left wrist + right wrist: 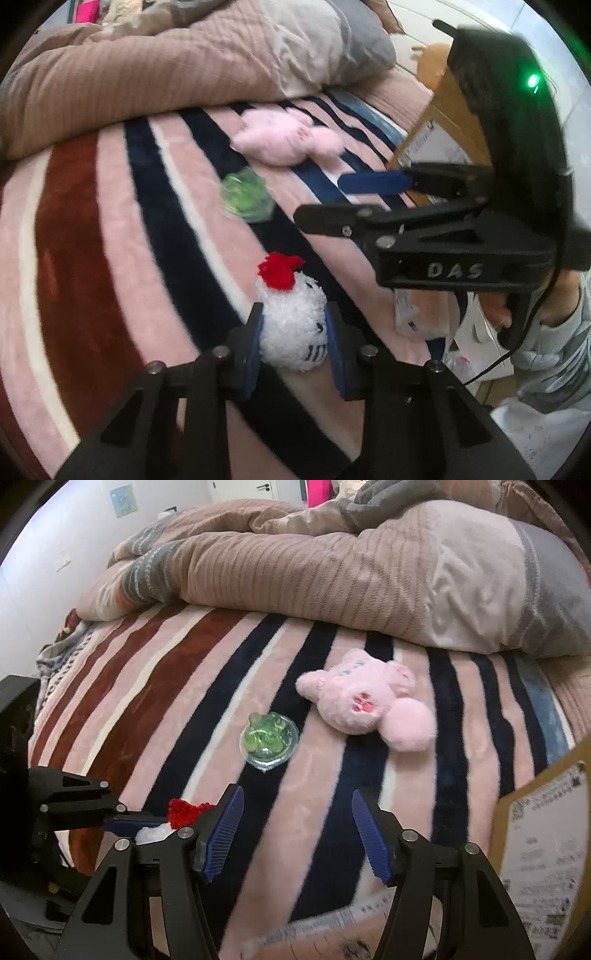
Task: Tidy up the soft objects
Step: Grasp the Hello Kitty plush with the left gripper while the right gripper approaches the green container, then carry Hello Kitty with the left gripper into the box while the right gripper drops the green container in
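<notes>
1. Fluffy white yarn makes up the little chicken toy (pixel 291 332), which has a red comb on top and sits on the striped blanket (pixel 110 229) near the front edge of the bed.
2. The left gripper (pixel 293 325) has its jaws pinching the chicken toy, one blue pad on each side.
3. The right gripper (pixel 297 830) has its jaws spread apart with only blanket between them.
4. A green squishy toy in a clear shell (pixel 269 743) lies on the blanket, farther back than the chicken.
5. A pink plush bunny (pixel 364 701) lies just beyond the green toy, not touching it.
6. A brown and grey quilt (pixel 332 576) is bunched up at the back of the bed.
7. A cardboard box (pixel 546 834) with a white label stands at the right side of the bed.
8. A person's hand in a grey sleeve (pixel 554 350) holds the right gripper's handle.
</notes>
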The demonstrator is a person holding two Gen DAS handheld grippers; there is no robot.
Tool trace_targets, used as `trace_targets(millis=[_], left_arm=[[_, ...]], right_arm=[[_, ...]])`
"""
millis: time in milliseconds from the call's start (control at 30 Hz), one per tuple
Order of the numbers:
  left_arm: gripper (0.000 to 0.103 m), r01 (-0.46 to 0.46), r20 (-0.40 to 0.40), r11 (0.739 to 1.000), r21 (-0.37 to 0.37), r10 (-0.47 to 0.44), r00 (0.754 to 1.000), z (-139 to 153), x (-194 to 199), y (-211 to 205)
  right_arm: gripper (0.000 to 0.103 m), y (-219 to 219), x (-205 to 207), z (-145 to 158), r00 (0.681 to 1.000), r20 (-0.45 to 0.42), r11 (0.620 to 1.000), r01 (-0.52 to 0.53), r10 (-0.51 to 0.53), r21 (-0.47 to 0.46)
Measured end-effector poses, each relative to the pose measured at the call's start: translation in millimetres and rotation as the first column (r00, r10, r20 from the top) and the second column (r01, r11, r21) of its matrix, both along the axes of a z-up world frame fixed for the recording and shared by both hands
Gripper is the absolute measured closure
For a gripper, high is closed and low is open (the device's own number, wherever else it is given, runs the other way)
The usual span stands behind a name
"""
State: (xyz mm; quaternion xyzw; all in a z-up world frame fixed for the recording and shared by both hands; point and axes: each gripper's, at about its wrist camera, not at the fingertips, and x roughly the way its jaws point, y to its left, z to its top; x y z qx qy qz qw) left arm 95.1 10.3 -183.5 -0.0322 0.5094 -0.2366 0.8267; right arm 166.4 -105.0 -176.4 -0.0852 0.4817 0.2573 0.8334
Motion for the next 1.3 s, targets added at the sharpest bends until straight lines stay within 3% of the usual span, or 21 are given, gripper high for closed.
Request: trace_targets(millis=[233,400,433,600,767,933,1133,1300], left_arm=[[0.075,-0.067,0.034,0.998,-0.009,0.067,0.997,15,7,37],[0.075,-0.128,0.042,0.992,-0.016,0.129,0.991,19,10,67],[0.075,-0.132,0.044,0.991,-0.02,0.133,0.99,19,10,69],[0.075,-0.148,0.055,0.988,-0.036,0.15,0.987,23,11,74],[0.075,-0.161,0.084,0.987,-0.03,0.163,0.983,38,0,80],[0.075,-0.17,0.145,0.985,-0.015,0.17,0.975,73,-9,75],[0.075,-0.156,0.255,0.988,0.006,0.149,0.955,134,-24,52],[0.075,-0.106,0.35,0.994,0.008,0.096,0.932,187,-27,9]], right_arm=[[0.056,19,13,-8,1.0,0.005,0.999,-0.031,0.031,0.025],[0.058,41,22,-17,0.998,0.013,0.998,-0.063,0.063,-0.009],[0.064,44,24,-20,0.998,0.012,0.998,-0.057,0.057,-0.025],[0.071,54,22,-24,0.997,0.051,0.996,-0.055,0.058,-0.067],[0.072,50,11,-17,0.995,0.064,0.996,-0.069,0.073,-0.059],[0.072,35,-9,17,0.992,0.101,0.997,-0.074,0.073,0.0],[0.071,9,-49,87,0.976,0.199,0.99,-0.106,0.086,0.095],[0.072,-42,-77,143,0.954,0.296,0.982,-0.099,0.049,0.158]])
